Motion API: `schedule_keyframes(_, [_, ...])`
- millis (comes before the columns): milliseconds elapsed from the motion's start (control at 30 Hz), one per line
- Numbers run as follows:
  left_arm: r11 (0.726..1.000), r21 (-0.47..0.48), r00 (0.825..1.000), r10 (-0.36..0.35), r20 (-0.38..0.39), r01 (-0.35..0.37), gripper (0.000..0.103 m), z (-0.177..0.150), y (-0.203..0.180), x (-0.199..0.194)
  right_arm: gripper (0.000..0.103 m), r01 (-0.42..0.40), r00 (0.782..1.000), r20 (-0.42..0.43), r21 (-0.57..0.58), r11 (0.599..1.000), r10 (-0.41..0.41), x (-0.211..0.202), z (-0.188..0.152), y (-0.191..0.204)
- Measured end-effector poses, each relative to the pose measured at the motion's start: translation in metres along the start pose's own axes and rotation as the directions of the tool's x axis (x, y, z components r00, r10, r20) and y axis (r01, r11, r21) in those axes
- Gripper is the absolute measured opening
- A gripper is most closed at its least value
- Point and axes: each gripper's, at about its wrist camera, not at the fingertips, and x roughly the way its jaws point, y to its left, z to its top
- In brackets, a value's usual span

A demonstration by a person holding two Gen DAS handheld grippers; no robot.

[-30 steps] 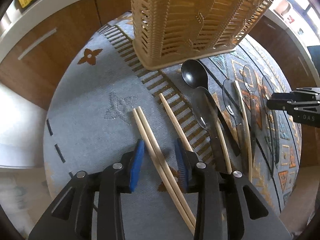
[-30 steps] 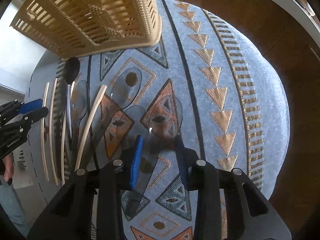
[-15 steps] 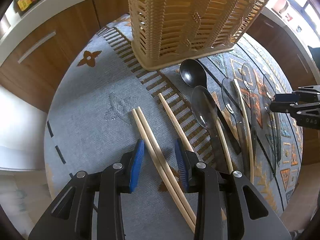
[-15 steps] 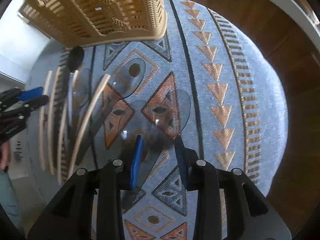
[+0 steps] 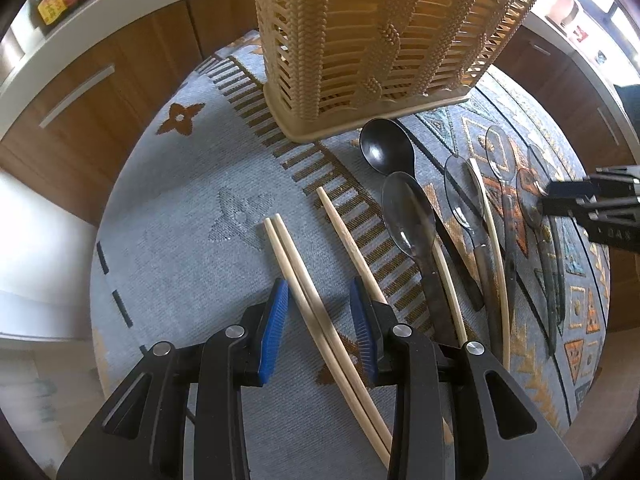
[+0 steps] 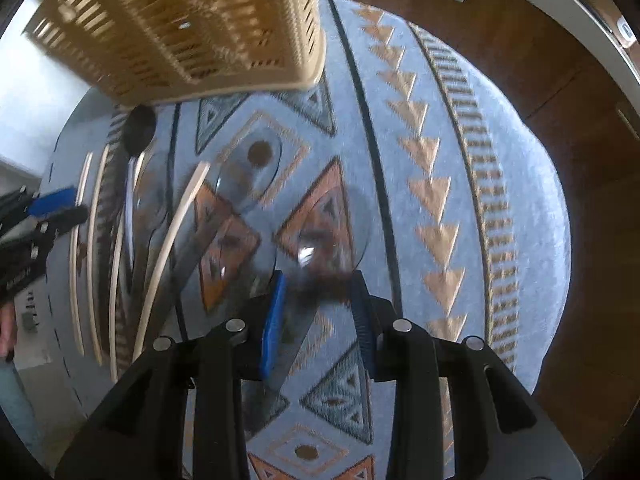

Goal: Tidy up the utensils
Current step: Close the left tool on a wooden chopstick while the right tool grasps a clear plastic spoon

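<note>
Nearest in the left wrist view, the left gripper [image 5: 319,320] is seen with its blue-padded jaws spread wide; a pair of wooden chopsticks [image 5: 308,284] lying side by side on the patterned cloth [image 5: 180,248] runs between the pads without being touched by either. A third chopstick [image 5: 348,240] passes just beside the right-hand pad. Further right, a clear plastic spoon [image 5: 408,212], a black spoon [image 5: 386,148] and more clear spoons and pale sticks are laid in a row.

In the right wrist view, blurred by motion, the right gripper [image 6: 318,320] is likewise held wide open, and the handle of a clear spoon [image 6: 332,228] lies between its pads on the cloth; no grip on it is shown. Another clear spoon [image 6: 248,172] is set just beyond, to the left.

Farthest off, the beige slatted utensil basket [image 5: 380,40] stands on the cloth, with the black spoon's bowl just before its base. Wooden cabinet fronts [image 5: 100,92] are seen behind.
</note>
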Motion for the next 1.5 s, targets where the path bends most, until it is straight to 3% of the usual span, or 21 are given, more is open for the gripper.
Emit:
schedule_keyframes(167, [1.0,0.012,0.999,0.02,-0.026,-0.019,0.031,0.005,-0.003,0.001,0.03,-0.015,1.0,0.0,0.036,0.999,0.015,-0.002,0.011,-0.009])
schedule_keyframes(267, [0.998,0.018,0.997,0.067,-0.037,-0.067,0.018,0.007,-0.005,0.001,0.027,0.001,1.0,0.016,0.01,1.0,-0.001,-0.004,0.012,-0.011])
schedule_keyframes(367, [0.997,-0.001,0.997,0.074,-0.026,-0.074,0.014,0.006,-0.003,0.0,0.027,0.007,0.999,0.047,-0.011,1.0,-0.007,-0.006,0.006,-0.004])
schedule_keyframes(400, [0.997,-0.003,0.997,0.077,-0.014,-0.077,0.014,0.005,-0.003,-0.001,0.026,0.0,0.998,0.068,-0.016,1.0,0.001,-0.009,0.003,-0.003])
schedule_keyframes(433, [0.997,-0.008,0.997,0.08,-0.001,-0.08,0.013,0.003,-0.002,-0.002,0.005,0.0,0.997,0.08,-0.019,1.0,0.001,-0.01,0.0,0.009])
schedule_keyframes(567, [0.998,-0.058,0.995,0.024,0.096,-0.018,0.009,-0.007,0.004,-0.013,0.003,0.006,0.987,0.16,-0.051,0.999,0.002,-0.033,-0.018,0.016])
schedule_keyframes(667, [0.996,-0.087,0.988,-0.002,0.152,0.016,0.009,-0.014,0.009,-0.022,0.003,0.014,0.985,0.171,-0.064,0.998,-0.003,-0.039,-0.028,0.018])
schedule_keyframes(867, [0.996,-0.086,0.97,0.007,0.242,0.014,0.009,-0.024,0.003,-0.051,0.003,0.013,0.98,0.197,-0.047,0.999,-0.004,-0.055,-0.028,-0.014])
schedule_keyframes(900, [0.997,-0.076,0.969,0.009,0.248,0.01,0.009,-0.025,0.001,-0.054,0.005,-0.001,0.98,0.199,-0.058,0.998,0.012,-0.058,-0.029,-0.017])
schedule_keyframes(967, [0.998,-0.063,0.965,0.011,0.261,0.005,0.009,-0.026,-0.001,-0.058,0.026,-0.075,0.986,0.141,-0.089,0.993,0.087,-0.055,-0.026,-0.022])
schedule_keyframes(1000, [0.998,-0.061,0.965,0.01,0.261,0.006,0.009,-0.024,-0.002,-0.058,0.052,-0.085,0.989,0.115,-0.095,0.992,0.096,-0.054,-0.021,-0.018])
schedule_keyframes(1033, [0.998,-0.062,0.965,0.007,0.262,0.009,0.009,-0.025,-0.002,-0.058,0.061,-0.072,0.989,0.119,-0.107,0.992,0.085,-0.054,-0.023,-0.019])
schedule_keyframes(1100, [0.998,-0.065,0.965,0.005,0.262,0.012,0.009,-0.026,-0.002,-0.057,0.06,-0.042,0.993,0.102,-0.153,0.987,0.058,-0.05,-0.025,-0.015])
schedule_keyframes(1267, [0.998,-0.064,0.964,0.006,0.264,0.011,0.009,-0.028,0.001,-0.052,0.04,0.002,1.0,0.022,-0.238,0.971,0.003,-0.03,-0.035,0.0])
schedule_keyframes(1500, [0.997,-0.073,0.959,-0.003,0.282,0.025,0.009,-0.025,0.001,-0.052,0.03,0.015,0.999,0.054,-0.213,0.977,-0.004,-0.023,-0.007,0.017])
